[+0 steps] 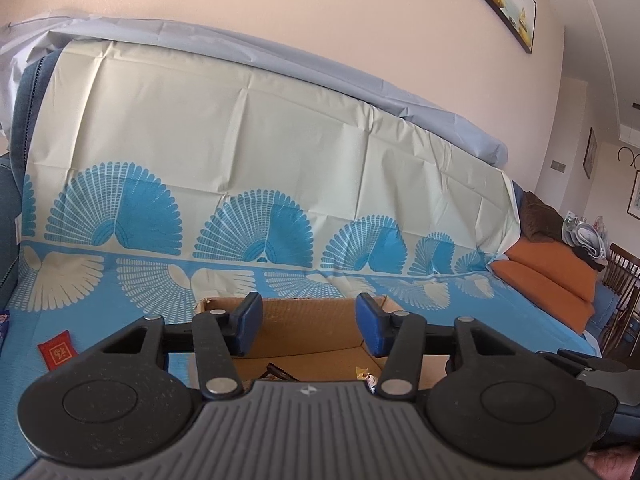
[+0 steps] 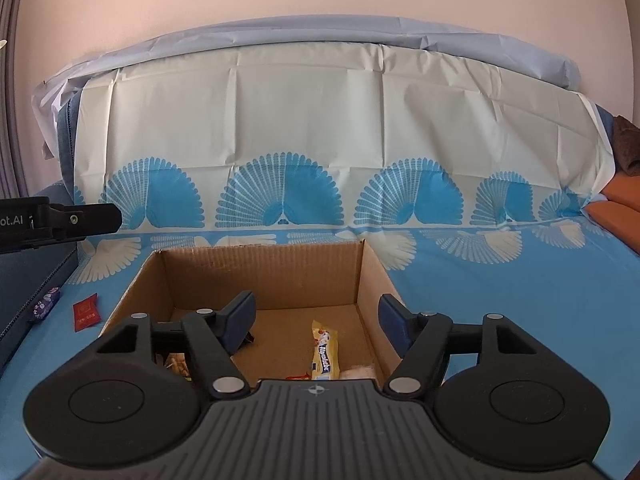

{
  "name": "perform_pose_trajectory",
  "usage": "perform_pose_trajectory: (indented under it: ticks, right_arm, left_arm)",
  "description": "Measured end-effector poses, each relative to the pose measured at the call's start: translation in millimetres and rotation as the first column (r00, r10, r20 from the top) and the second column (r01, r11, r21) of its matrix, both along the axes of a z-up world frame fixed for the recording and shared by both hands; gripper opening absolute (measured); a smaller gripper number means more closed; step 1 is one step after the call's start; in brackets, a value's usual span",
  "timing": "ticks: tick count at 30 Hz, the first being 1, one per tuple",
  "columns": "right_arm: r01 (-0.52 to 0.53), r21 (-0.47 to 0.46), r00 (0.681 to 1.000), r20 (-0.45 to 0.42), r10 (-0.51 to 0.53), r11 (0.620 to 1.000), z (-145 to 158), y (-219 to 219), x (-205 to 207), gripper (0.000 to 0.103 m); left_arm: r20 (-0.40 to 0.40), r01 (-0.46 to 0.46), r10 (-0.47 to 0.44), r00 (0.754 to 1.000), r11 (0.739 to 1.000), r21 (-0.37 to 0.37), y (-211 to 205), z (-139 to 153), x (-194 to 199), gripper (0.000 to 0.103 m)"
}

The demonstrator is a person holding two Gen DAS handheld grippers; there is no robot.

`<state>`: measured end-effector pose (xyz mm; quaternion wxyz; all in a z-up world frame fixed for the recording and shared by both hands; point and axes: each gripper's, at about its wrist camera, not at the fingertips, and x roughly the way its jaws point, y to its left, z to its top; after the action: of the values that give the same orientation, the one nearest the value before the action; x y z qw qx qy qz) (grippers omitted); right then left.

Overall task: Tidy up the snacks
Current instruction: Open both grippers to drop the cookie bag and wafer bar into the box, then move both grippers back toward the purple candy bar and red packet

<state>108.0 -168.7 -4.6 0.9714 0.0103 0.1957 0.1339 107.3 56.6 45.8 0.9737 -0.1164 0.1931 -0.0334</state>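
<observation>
An open cardboard box (image 2: 264, 276) stands on the blue patterned cloth. In it lie a yellow snack bar (image 2: 326, 350), a pale wrapped snack (image 2: 360, 372) and other packets partly hidden behind my right gripper. My right gripper (image 2: 316, 322) is open and empty above the box's near side. My left gripper (image 1: 310, 328) is open and empty above the same box (image 1: 308, 320). A red packet (image 1: 56, 351) lies on the cloth left of the box; it also shows in the right wrist view (image 2: 85, 312). A purple candy (image 2: 45, 304) lies further left.
The cloth (image 2: 480, 300) covers a sofa seat and backrest. Orange cushions (image 1: 548, 276) and clutter sit at the right end. The left gripper's body (image 2: 56, 218) juts in from the left of the right wrist view. A wooden chair (image 1: 620, 304) stands far right.
</observation>
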Motion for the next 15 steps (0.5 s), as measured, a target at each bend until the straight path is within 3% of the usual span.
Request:
perform_pose_trajectory:
  ticks: [8,15]
  right_arm:
    - [-0.012,0.040,1.000,0.012,0.012,0.999,4,23,-4,0.071]
    - [-0.050,0.108,0.997,0.056,0.044,0.993,12,53,-14,0.068]
  left_arm:
    - [-0.025,-0.094,0.094,0.995,0.996,0.013,32,3,-2,0.029]
    - [-0.086,-0.201,0.204,0.975,0.978,0.046,79,2,2,0.023]
